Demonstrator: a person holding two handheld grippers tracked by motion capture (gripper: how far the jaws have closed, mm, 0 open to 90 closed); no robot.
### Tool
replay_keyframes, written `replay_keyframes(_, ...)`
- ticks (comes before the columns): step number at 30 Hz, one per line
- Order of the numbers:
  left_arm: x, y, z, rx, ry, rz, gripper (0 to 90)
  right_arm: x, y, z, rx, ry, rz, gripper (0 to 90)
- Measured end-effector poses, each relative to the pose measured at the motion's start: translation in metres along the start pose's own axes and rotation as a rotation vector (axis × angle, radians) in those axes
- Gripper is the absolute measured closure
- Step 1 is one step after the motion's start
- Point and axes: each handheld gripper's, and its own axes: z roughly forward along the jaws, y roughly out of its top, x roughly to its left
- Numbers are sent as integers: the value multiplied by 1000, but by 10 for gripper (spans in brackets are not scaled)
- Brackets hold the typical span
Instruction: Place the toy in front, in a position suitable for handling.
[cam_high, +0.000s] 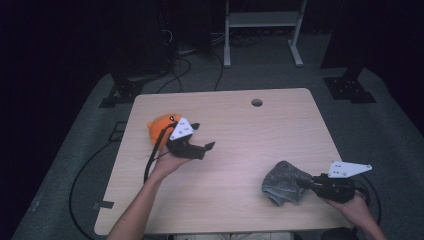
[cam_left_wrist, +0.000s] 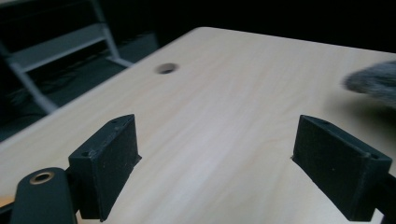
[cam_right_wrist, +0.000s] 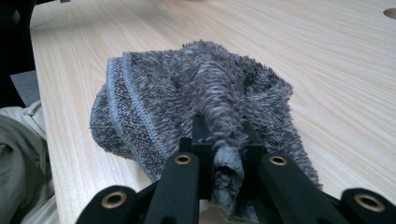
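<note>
A grey fluffy cloth (cam_high: 284, 183) lies bunched near the front right of the light wooden table (cam_high: 235, 165). My right gripper (cam_high: 306, 183) is shut on its right edge, and in the right gripper view a fold of the cloth (cam_right_wrist: 187, 93) is pinched between the jaws of that gripper (cam_right_wrist: 223, 140). My left gripper (cam_high: 202, 136) is held above the table's left half with its jaws wide apart and nothing between them (cam_left_wrist: 217, 135). An orange soft object (cam_high: 160, 126) sits just behind the left hand. The cloth's edge (cam_left_wrist: 373, 81) shows blurred at the right of the left gripper view.
A round cable hole (cam_high: 257, 102) sits near the table's far edge. Behind the table stand a white metal frame (cam_high: 262, 20) and black stand bases (cam_high: 350, 87). Cables (cam_high: 175, 75) run over the grey floor. A cable (cam_high: 152, 155) trails from the left gripper.
</note>
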Motion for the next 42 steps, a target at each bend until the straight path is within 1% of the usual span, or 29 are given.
replay_keyframes(1,7,-1,-5,-3,26,-8,129,0,0,0,-1,0,2,816)
replay_keyframes(4,26,-5,-18,-8,81,-32,127,-1,0,0,-3,1,5,816)
replay_keyframes(6,38,-10,-26,-3,125,-36,123,-1,0,0,-4,1,6,816)
replay_keyframes(8,47,-13,-31,6,154,-50,122,-1,0,0,-7,1,8,816)
replay_keyframes(10,58,-19,-35,17,201,-56,119,-1,0,1,-6,1,11,816)
replay_keyframes(11,62,-21,-36,20,209,-63,119,-1,0,1,-8,1,9,816)
replay_keyframes(12,68,-24,-38,28,223,-80,119,-1,0,1,-8,1,9,816)
replay_keyframes(14,76,-30,-39,29,255,-96,118,-1,0,1,-7,3,8,816)
replay_keyframes(16,82,-35,-39,39,259,-115,118,-1,0,1,-7,5,8,816)
replay_keyframes(17,86,-38,-39,47,268,-119,118,-1,0,1,-8,5,8,816)
replay_keyframes(18,89,-41,-38,53,271,-130,119,-1,0,1,-8,5,8,816)
replay_keyframes(19,93,-45,-37,56,267,-152,118,-1,-1,1,-9,6,8,816)
replay_keyframes(23,103,-54,-34,70,270,-200,114,-1,-1,1,-9,8,9,816)
replay_keyframes(24,104,-55,-32,79,271,-202,116,-2,-1,1,-9,8,9,816)
replay_keyframes(28,104,-65,-23,130,246,-210,129,-2,-1,1,-11,7,10,816)
replay_keyframes(30,104,-71,-20,129,239,-210,130,-1,-1,0,-13,6,10,816)
replay_keyframes(32,104,-72,-19,135,236,-221,137,-1,-1,-1,-15,5,10,816)
replay_keyframes(33,103,-72,-19,130,242,-207,155,-1,-1,-1,-17,4,9,816)
replay_keyframes(34,100,-73,-19,132,252,-178,208,-2,-1,-1,-21,4,9,816)
replay_keyframes(35,99,-73,-19,144,257,-169,258,-1,-1,-2,-21,4,10,816)
replay_keyframes(38,98,-72,-19,154,264,-163,360,-1,-1,-2,-23,6,9,816)
replay_keyframes(40,98,-71,-19,165,272,-164,401,-1,-1,-2,-22,8,9,816)
replay_keyframes(42,97,-70,-20,168,276,-167,464,-1,-1,-1,-22,8,8,816)
